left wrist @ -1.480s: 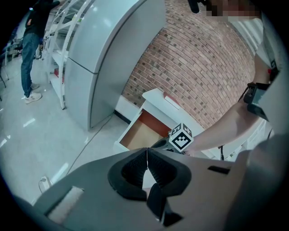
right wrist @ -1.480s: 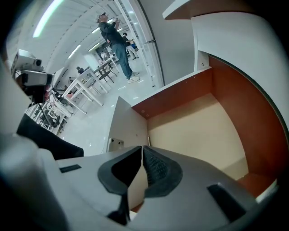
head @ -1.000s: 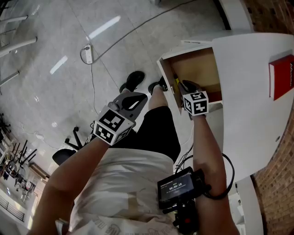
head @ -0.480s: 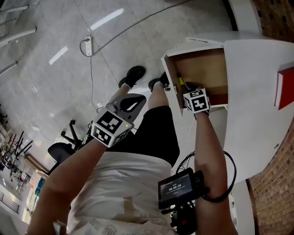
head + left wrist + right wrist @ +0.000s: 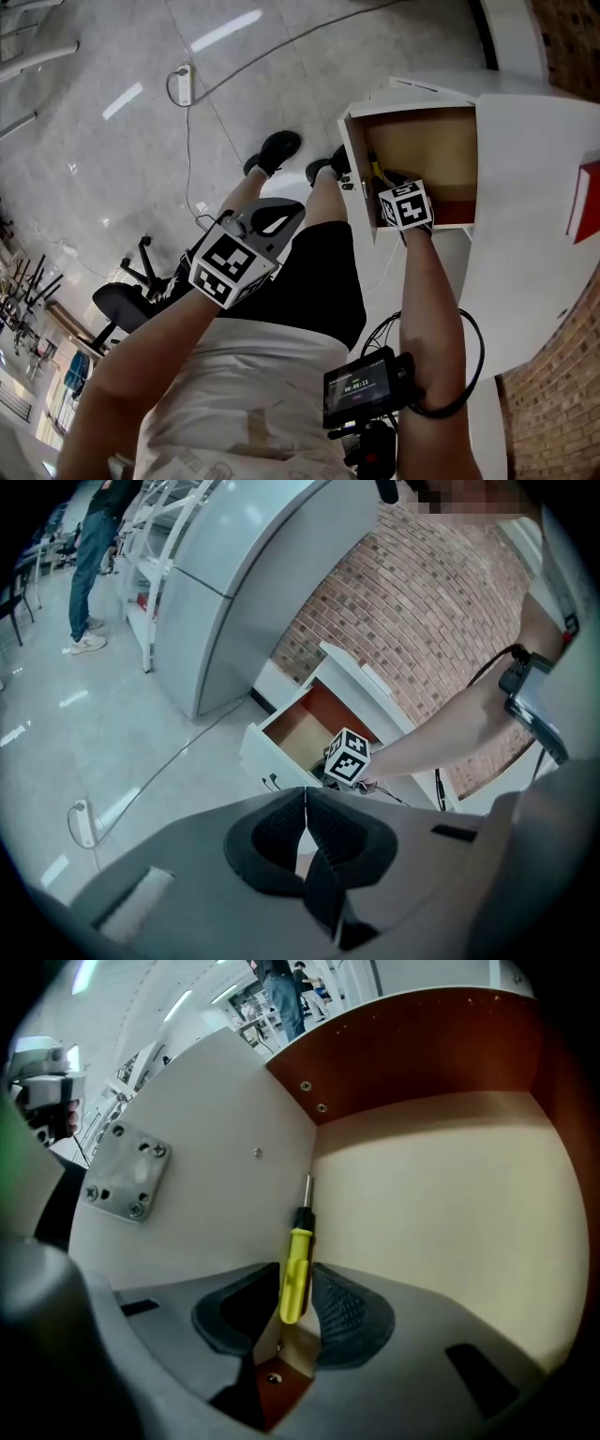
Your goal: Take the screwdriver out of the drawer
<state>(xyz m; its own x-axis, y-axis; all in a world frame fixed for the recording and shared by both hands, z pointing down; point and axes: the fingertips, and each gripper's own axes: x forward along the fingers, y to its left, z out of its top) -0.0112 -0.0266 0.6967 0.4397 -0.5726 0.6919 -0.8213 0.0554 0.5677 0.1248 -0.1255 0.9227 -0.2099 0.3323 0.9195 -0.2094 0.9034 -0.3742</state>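
A black office chair [image 5: 117,305] stands on glossy grey floor [image 5: 94,187]; brick wall [image 5: 562,394] opposite.

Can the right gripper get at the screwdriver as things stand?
Probably yes: the drawer stands open and the screwdriver lies between the jaws of the right gripper, nothing blocking; grip itself unclear.

Bright, even light — strip glare on the glossy floor [image 5: 220,33]; gripper views bend and darken at edges (fisheye).

Grey left gripper [image 5: 306,803], white shirt [image 5: 253,375], black shorts [image 5: 319,272]
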